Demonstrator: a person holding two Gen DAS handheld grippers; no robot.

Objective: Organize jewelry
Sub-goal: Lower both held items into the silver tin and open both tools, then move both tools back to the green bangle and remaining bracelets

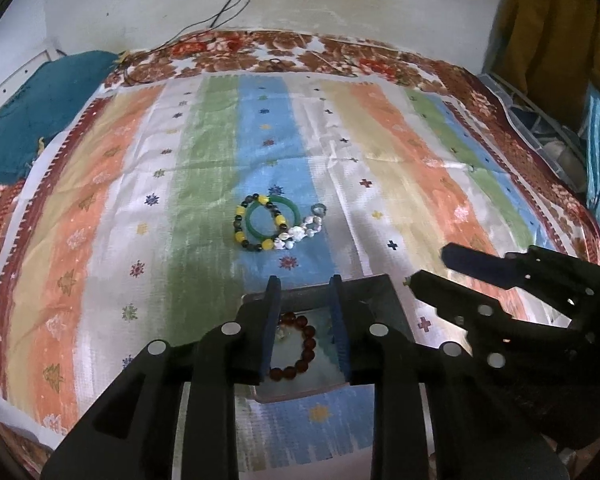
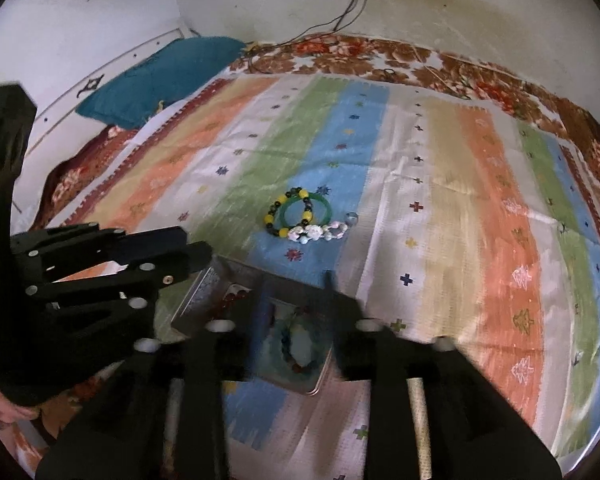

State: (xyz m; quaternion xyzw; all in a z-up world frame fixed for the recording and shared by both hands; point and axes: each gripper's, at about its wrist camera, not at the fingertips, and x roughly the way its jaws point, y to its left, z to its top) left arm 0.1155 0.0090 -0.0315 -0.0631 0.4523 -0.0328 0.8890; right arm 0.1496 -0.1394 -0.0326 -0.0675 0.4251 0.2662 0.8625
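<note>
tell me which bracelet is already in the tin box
The dark red beaded bracelet is the one in the tin box. The green bangle, yellow-and-black beaded bracelet and white stone bracelet lie out on the striped cloth.

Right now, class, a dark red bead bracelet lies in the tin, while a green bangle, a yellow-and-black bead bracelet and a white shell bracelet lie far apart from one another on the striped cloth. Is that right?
Not quite. The green bangle, yellow-and-black bead bracelet and white shell bracelet lie bunched together, overlapping, as the left wrist view shows. The dark red bead bracelet does lie in the tin.
</note>
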